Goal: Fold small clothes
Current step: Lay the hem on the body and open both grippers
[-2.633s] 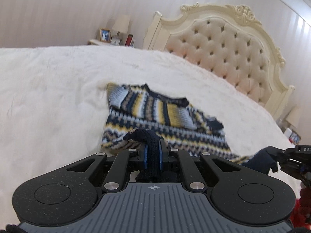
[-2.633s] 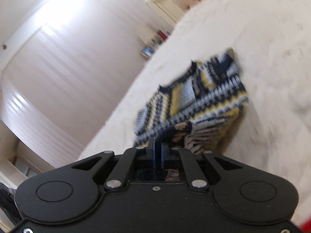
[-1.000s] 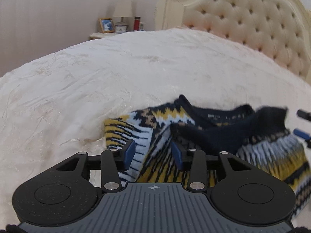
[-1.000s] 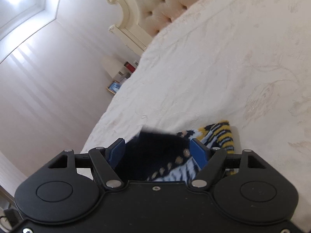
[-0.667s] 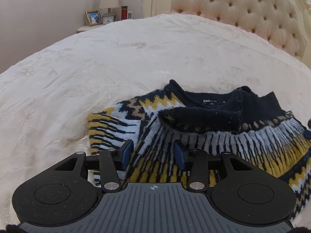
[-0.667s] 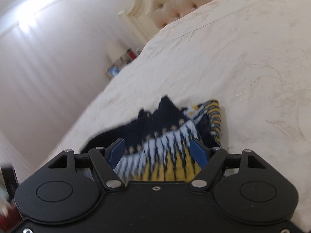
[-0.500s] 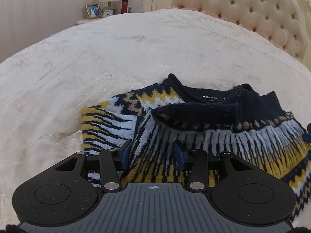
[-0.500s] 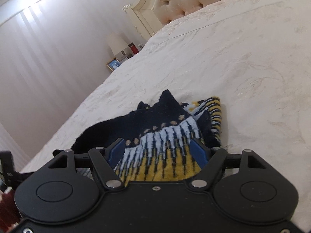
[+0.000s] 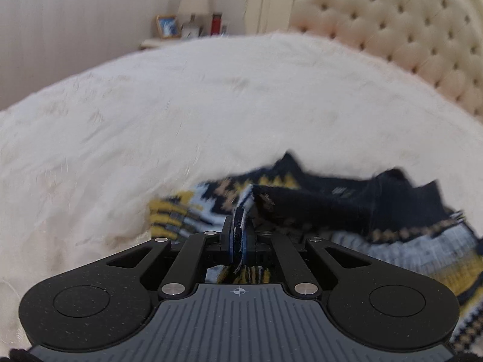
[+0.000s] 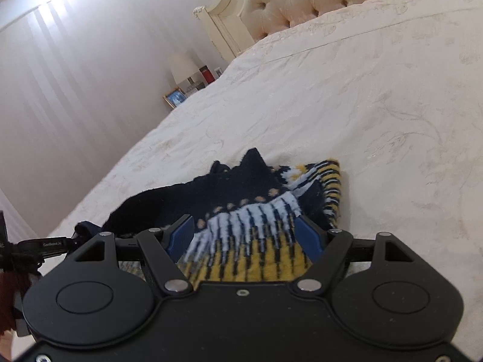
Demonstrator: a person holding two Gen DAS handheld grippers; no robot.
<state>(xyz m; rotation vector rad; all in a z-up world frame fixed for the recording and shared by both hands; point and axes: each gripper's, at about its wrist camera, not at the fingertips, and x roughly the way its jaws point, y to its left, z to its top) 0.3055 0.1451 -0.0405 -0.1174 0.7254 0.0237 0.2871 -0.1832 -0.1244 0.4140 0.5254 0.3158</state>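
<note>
A small knitted sweater [image 9: 347,208] with navy, yellow, white and tan patterns lies folded over on the cream bedspread [image 9: 211,105]. My left gripper [image 9: 238,238] is shut on an edge of the sweater near its left side, and the fabric stands up between the blue pads. The sweater also shows in the right wrist view [image 10: 259,208]. My right gripper [image 10: 244,235] is open, with its blue pads on either side of the sweater's near fold, not pinching it. The left gripper's body shows at the left edge of the right wrist view [image 10: 45,246].
A tufted cream headboard [image 9: 392,24] stands at the far end of the bed. A nightstand [image 9: 187,34] with a lamp, a photo frame and a red jar stands by the wall. The bedspread stretches wide to the left and right [image 10: 392,105].
My left gripper has closed on the sweater's edge and the left view is blurred with motion. My right gripper stays open over the fold.
</note>
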